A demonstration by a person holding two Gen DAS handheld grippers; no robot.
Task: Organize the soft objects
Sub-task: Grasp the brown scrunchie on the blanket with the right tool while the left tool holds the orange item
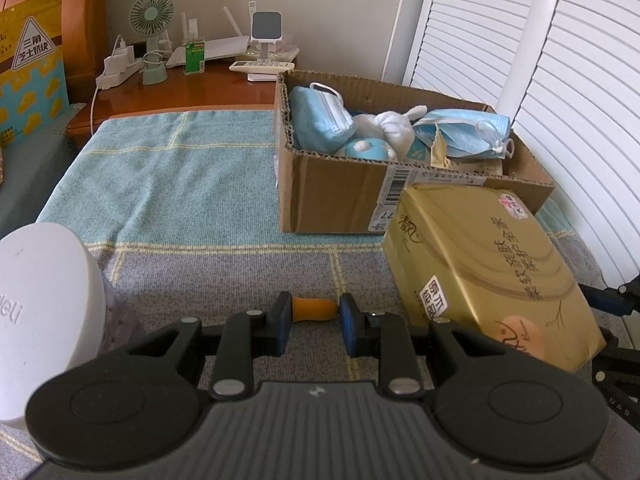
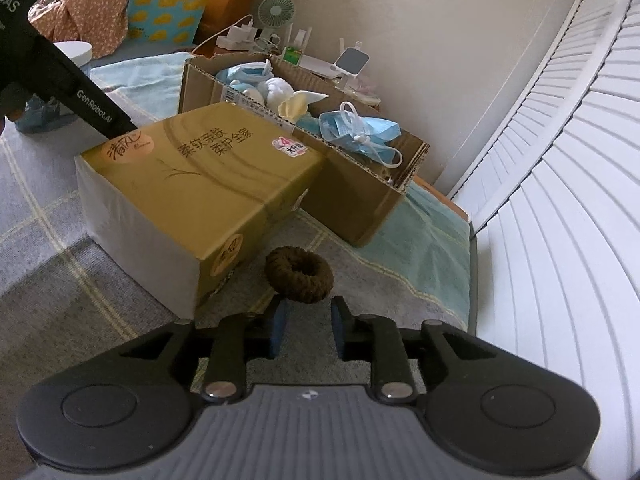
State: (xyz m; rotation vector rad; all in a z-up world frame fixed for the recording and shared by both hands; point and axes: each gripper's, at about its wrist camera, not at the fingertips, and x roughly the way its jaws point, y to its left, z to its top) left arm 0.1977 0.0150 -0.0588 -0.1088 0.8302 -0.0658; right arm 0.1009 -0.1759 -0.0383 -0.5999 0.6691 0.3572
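Observation:
A cardboard box [image 1: 332, 196] on the checked blanket holds blue face masks [image 1: 464, 132], a white soft toy [image 1: 394, 124] and other soft things; it also shows in the right wrist view [image 2: 360, 208]. A gold tissue pack [image 1: 480, 264] lies in front of it, and shows too in the right wrist view [image 2: 200, 184]. My left gripper [image 1: 315, 314] is open, with a small orange object [image 1: 314, 309] lying between its fingertips. My right gripper [image 2: 306, 316] is open just short of a brown hair scrunchie [image 2: 299, 268] on the blanket.
A white cylindrical container [image 1: 44, 304] stands at the left. A wooden nightstand [image 1: 180, 92] behind carries a green fan [image 1: 152, 20], chargers and a router. White louvred doors [image 2: 560, 200] run along the right. A yellow snack bag [image 1: 28, 60] leans at far left.

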